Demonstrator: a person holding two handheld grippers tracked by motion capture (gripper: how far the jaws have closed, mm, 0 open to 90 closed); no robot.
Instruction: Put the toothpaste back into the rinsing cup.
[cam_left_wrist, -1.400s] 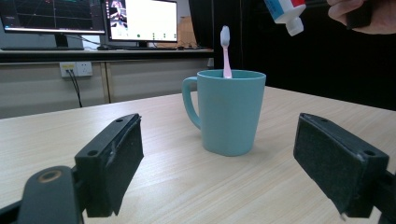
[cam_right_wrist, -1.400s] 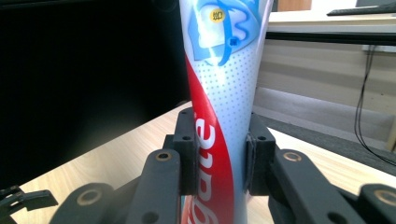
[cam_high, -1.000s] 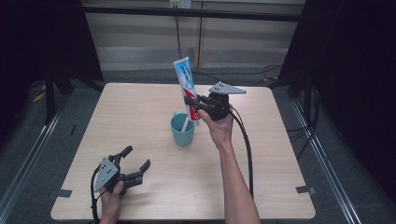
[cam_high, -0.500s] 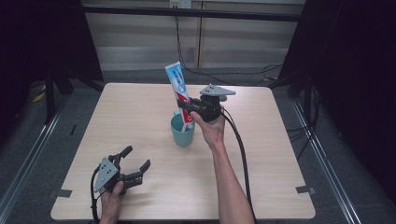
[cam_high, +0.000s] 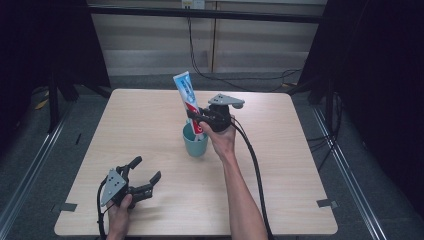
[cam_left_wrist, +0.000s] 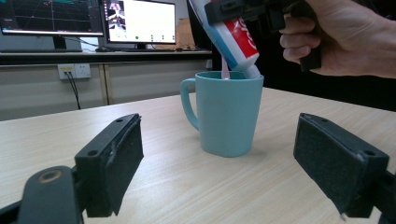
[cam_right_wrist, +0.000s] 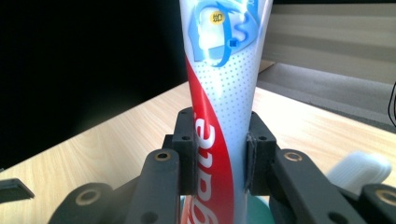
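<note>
Standing cap-down in the teal mug (cam_high: 195, 142): a toothpaste tube (cam_high: 187, 97).

Each hand carries 1 black two-jaw gripper with a pistol-style handle. The left gripper (cam_high: 141, 177) has 2 flat rectangular jaws faced with coarse black pads (cam_left_wrist: 125, 163), each jaw fixed by small recessed screws. A brass-coloured pivot bushing (cam_left_wrist: 49, 176) sits at the base of its linkage arm. The right gripper (cam_high: 198, 120) shows matching black linkage arms with round pivot holes (cam_right_wrist: 162, 156). Both units bear a grey three-cornered top plate (cam_high: 226, 100) and trail a thick black cable (cam_high: 254, 165). Both forearms are bare, with no sleeves.
</note>
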